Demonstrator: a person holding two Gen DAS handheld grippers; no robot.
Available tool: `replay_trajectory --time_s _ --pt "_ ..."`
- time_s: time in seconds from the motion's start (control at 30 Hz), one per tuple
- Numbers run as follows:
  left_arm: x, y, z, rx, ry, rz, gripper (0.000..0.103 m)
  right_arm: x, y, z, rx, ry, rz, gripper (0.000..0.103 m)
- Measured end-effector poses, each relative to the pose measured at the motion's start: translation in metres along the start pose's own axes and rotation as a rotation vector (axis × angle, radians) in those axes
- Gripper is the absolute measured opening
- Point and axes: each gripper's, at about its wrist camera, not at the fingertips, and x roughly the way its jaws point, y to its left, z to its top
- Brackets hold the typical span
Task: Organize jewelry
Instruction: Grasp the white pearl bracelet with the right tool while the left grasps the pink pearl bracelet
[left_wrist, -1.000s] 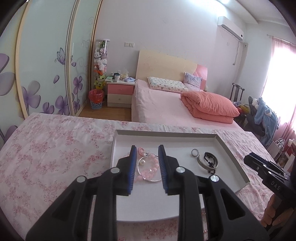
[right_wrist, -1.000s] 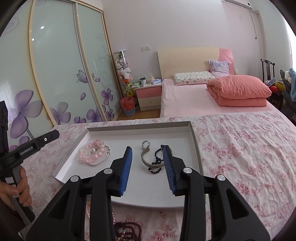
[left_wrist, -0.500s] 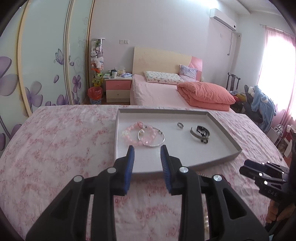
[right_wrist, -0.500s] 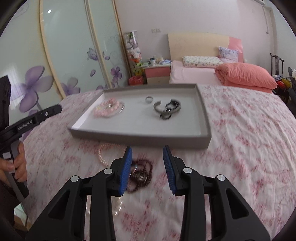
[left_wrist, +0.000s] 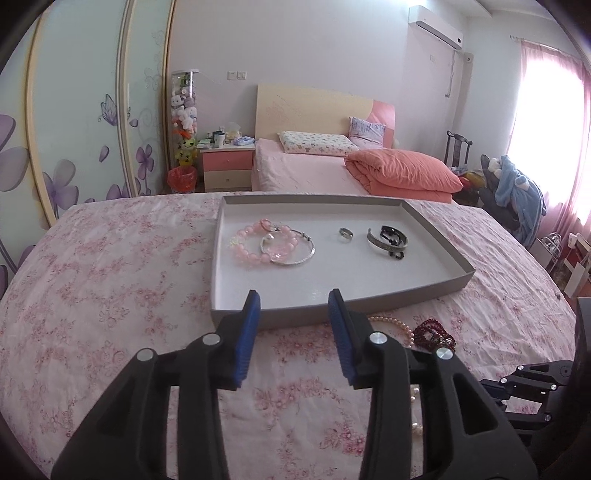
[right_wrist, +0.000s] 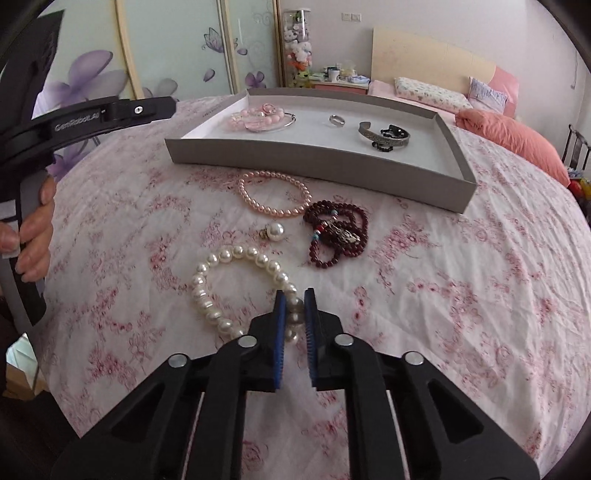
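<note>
Reading "GenRobot.AI" on left tongs (right_wrist: 110, 114)

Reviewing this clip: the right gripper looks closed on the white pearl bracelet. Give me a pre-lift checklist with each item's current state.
1. Right gripper closed on the white pearl bracelet: ok, beads sit between the jaws.
2. Grip secure enough to lift: cannot tell, only a few beads are pinched.
3. Bracelet clear of the loose pearl pendant and dark red beads: ok, apart from both.
4. Free floor in the grey tray: ok, its near part is bare.
5. Left gripper out of the way: ok, open, empty, at the tray's near edge.
</note>
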Motion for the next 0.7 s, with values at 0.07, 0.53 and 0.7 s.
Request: replay_trajectory --time_s 0.07,0.53,0.7 --pt "0.007 -0.007 -0.002 0.014 0.025 -0.02 0.044 -0.004 -0.008 -0.004 0.008 0.006 -0.041 0.011" --pt "0.072 -0.053 -0.014 0.131 0.226 -0.065 0.044 0.012 -0.08 0.02 0.217 -0.005 -0.166 0.011" --pt "0.09 -0.058 -0.016 0.156 0.273 -0.042 0.043 0.012 -0.078 0.018 0.217 -0.012 -0.154 0.011"
